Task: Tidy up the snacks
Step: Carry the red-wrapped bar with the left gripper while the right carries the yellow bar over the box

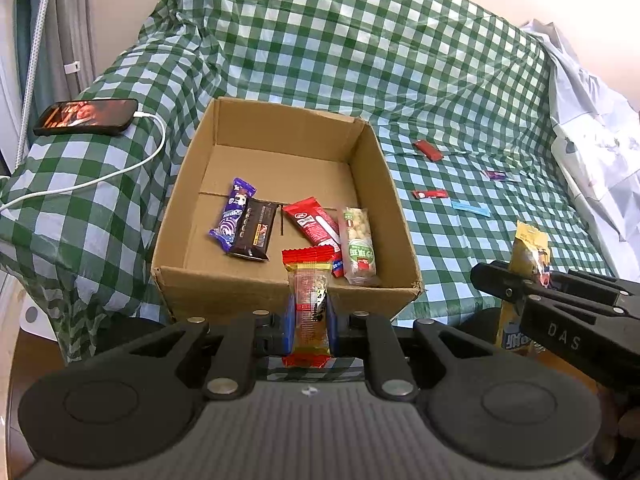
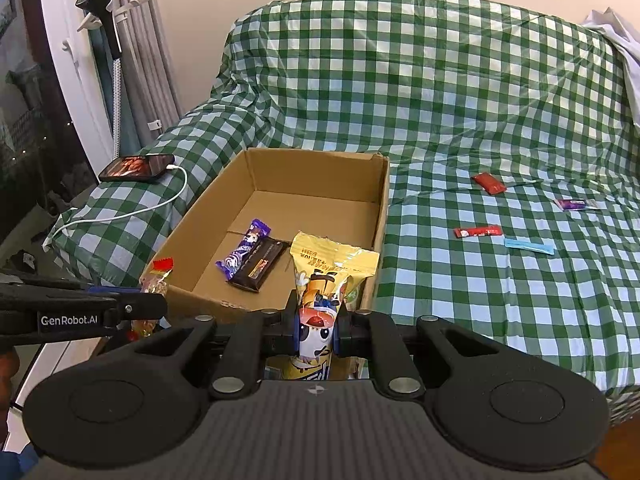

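**Mia:** Looking at both hands, each one has a snack. The left tongs (image 1: 311,322) are squeezed tight on the clear snack with red ends (image 1: 310,300). The right tongs (image 2: 316,326) are squeezed tight on the yellow snack bag (image 2: 326,280).

**Ben:** Where do they go?

**Mia:** Into the cardboard box (image 1: 192,216), I think. It sits on the bed (image 1: 460,80) with the green checked cloth. The box is straight ahead of both tongs, and its open top faces up.

**Ben:** Which hand is nearer?

**Mia:** Both are close. The left snack stands up just at the front wall of the box, near the middle. The yellow bag stands up at the box's front right corner. Both snacks point long-ways up and away, toward the box.

**Ben:** So what comes next?

**Mia:** My guess is a little push forward over the front wall, then let go. The left one looks like it has more room, because the floor on its left side is bare.

**Ben:** What is already inside?

**Mia:** A purple snack (image 1: 233,214), a dark brown snack (image 1: 254,230), a red snack (image 1: 314,224) and a green and white snack (image 1: 359,246).

**Ben:** Any left out?

**Mia:** Yes. Off to the right on the bed lie a red packet (image 2: 488,182), a purple packet (image 2: 576,204), a thin red stick (image 2: 478,232) and a blue stick (image 2: 528,246). The right hand is nearer to those.
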Available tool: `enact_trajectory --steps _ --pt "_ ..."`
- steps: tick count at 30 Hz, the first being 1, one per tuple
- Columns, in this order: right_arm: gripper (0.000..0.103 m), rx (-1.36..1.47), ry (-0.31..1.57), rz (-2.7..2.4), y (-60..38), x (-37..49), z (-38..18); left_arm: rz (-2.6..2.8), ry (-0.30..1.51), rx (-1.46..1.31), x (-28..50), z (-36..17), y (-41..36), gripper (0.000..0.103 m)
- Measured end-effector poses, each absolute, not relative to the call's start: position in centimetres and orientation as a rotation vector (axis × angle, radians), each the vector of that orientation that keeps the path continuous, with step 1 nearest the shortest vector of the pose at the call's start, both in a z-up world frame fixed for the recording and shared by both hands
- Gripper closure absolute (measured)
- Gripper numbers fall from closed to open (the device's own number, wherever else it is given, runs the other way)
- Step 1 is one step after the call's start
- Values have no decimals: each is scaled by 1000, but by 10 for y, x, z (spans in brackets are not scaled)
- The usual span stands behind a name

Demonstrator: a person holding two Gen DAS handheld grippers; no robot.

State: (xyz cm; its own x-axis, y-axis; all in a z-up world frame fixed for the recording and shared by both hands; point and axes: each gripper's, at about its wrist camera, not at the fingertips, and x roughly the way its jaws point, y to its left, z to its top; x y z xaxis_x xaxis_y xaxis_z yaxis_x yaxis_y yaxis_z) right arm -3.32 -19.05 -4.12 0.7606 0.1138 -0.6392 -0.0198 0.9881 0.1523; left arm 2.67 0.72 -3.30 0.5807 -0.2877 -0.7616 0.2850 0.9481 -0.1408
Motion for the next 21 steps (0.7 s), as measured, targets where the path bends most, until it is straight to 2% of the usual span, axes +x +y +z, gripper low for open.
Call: enact_trajectory --steps 21 --pt "89 96 770 76 -186 4 -51 -303 920 -23 60 -43 9 85"
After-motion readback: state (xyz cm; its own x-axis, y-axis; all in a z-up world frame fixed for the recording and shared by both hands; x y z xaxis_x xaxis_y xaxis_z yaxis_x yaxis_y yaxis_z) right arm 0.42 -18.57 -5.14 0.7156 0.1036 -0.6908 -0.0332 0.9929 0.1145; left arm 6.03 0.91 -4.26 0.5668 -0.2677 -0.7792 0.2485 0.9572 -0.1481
